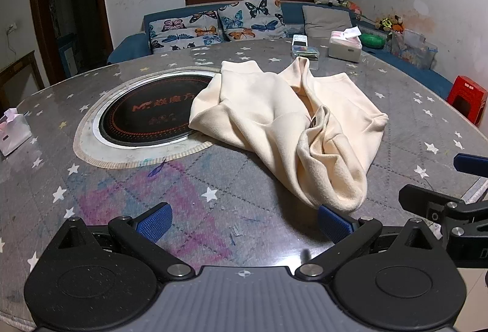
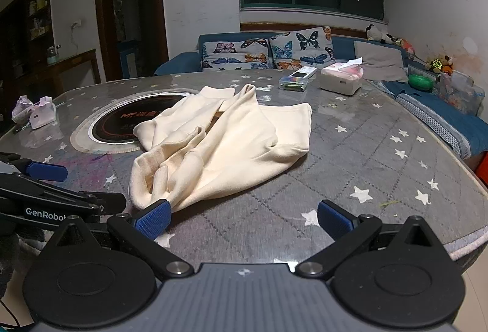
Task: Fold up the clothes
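1. The cream garment point(image 1: 283, 121) lies rumpled on the star-patterned surface point(image 1: 122, 185), its far left part overlapping the round black hotplate point(image 1: 146, 115) set into the middle. It is neither spread flat nor squared into a neat fold, so the pictures do not settle how far the folding has got.

2. From the left claw point(image 1: 244, 222) the garment lies ahead and to the right; its near bunched end point(image 1: 332, 188) sits just beyond the claw's right pad point(image 1: 334, 223).

3. From the right claw point(image 2: 244, 219) the garment lies ahead and to the left, its near end just beside or touching the claw's left pad point(image 2: 152, 217) (contact cannot be told).

4. Both claws are released, jaws spread wide and holding nothing; the near bunched end falls between the two of them, about equally close to each.

5. The long axis runs from that near end away toward the far side, slanting slightly left in the left wrist view. The narrow bunched end points toward the person; two cuff-like ends point(image 2: 235, 94) point far, toward the tissue box point(image 2: 341, 78).
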